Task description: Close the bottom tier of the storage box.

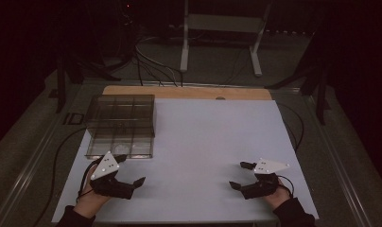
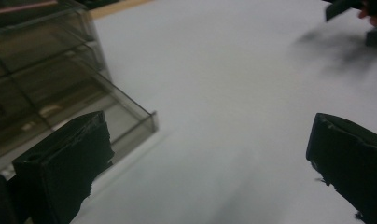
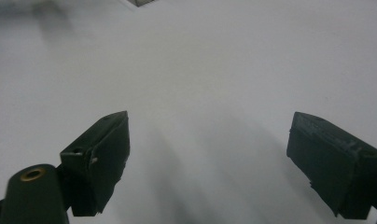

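A smoky see-through compartment box (image 1: 120, 124) stands on the white table (image 1: 212, 137) at the left. My left gripper (image 1: 131, 169) rests just in front of the box's near edge, open, with nothing between its jaws. In the left gripper view the box (image 2: 46, 84) lies close on the left, beyond the open left gripper (image 2: 205, 158). My right gripper (image 1: 240, 175) lies near the front right of the table, open and holding nothing. The right gripper view looks past the right gripper (image 3: 214, 154) over bare white surface, with a corner of the box (image 3: 141, 2) at the top edge.
A wooden strip (image 1: 189, 92) runs along the table's far edge. Beyond it a white frame stand (image 1: 222, 33) and cables (image 1: 151, 64) sit on the floor. Dark stand legs (image 1: 316, 80) flank the table. The other gripper (image 2: 359, 18) shows far off in the left gripper view.
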### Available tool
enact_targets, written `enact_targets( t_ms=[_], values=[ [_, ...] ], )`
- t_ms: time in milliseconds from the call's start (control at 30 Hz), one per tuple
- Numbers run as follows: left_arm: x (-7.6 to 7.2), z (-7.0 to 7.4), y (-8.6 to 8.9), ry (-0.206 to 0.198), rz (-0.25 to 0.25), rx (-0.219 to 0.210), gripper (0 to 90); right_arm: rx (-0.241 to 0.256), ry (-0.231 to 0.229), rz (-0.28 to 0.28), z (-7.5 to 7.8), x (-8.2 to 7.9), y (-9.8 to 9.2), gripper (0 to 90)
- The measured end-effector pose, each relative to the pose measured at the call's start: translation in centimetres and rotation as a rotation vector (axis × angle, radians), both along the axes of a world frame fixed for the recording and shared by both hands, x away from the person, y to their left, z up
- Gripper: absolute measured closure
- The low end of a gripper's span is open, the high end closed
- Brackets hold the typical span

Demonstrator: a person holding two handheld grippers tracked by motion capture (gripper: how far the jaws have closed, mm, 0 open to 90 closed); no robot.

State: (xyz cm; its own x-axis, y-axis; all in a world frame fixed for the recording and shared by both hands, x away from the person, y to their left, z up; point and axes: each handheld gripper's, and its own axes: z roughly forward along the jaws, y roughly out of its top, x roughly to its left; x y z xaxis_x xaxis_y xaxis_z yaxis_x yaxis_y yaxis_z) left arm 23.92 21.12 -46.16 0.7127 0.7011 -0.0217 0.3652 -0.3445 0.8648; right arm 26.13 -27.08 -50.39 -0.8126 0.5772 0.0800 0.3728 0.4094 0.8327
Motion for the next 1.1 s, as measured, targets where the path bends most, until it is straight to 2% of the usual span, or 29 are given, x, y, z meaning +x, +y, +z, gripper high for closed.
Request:
enact_targets(
  t_ms=[67, 100, 133, 200, 267, 333, 467, 600, 633, 700, 800, 867, 1100],
  values=[
    [0.0, 0.0, 0.0, 0.000, 0.000, 0.000, 0.2, 0.002, 0.003, -0.002, 0.0, 0.0, 0.0, 13.3],
    [0.3, 0.1, 0.1, -0.004, 0.050, 0.007, 0.1, 0.002, 0.005, -0.003, 0.0, 0.0, 0.0, 13.3],
    [0.5, 0.1, 0.2, 0.006, 0.075, 0.007, 0.1, 0.000, 0.005, -0.004, -0.1, 0.1, 0.0, 13.3],
    [0.9, 0.0, 0.4, 0.015, 0.102, -0.006, 0.2, 0.002, 0.006, -0.003, 0.0, 0.0, 0.0, 13.3],
    [1.2, 0.0, 0.4, -0.005, 0.140, 0.011, 0.1, 0.004, 0.003, -0.002, 0.0, 0.0, 0.0, 13.3],
    [1.5, -0.1, 0.4, -0.010, 0.148, 0.012, 0.2, 0.003, 0.004, -0.001, 0.0, 0.0, 0.1, 13.3],
    [2.2, -0.4, 0.0, -0.027, 0.155, 0.064, 0.2, 0.001, 0.007, -0.001, 0.0, 0.0, 0.0, 13.3],
    [2.5, -0.5, -0.2, -0.012, 0.186, 0.053, 0.2, 0.003, 0.006, -0.001, 0.0, 0.0, 0.1, 13.3],
    [2.6, -0.6, -0.5, -0.018, 0.213, 0.065, 0.2, 0.003, 0.005, 0.001, 0.0, 0.0, 0.1, 13.3],
    [2.9, -0.7, -0.7, -0.017, 0.223, 0.092, 0.2, -0.001, 0.006, 0.002, 0.0, 0.0, 0.1, 13.3],
    [3.1, -0.9, -0.8, -0.019, 0.232, 0.099, 0.3, 0.001, 0.005, 0.005, 0.0, 0.0, 0.1, 13.3],
    [3.3, -1.2, -0.8, -0.023, 0.248, 0.119, 2.0, 0.002, 0.006, 0.004, 0.0, 0.0, 0.1, 13.3],
    [3.6, -1.9, -0.6, -0.001, 0.266, 0.127, 9.3, -0.001, 0.007, 0.007, 0.0, 0.0, 0.1, 13.4]
  ],
)
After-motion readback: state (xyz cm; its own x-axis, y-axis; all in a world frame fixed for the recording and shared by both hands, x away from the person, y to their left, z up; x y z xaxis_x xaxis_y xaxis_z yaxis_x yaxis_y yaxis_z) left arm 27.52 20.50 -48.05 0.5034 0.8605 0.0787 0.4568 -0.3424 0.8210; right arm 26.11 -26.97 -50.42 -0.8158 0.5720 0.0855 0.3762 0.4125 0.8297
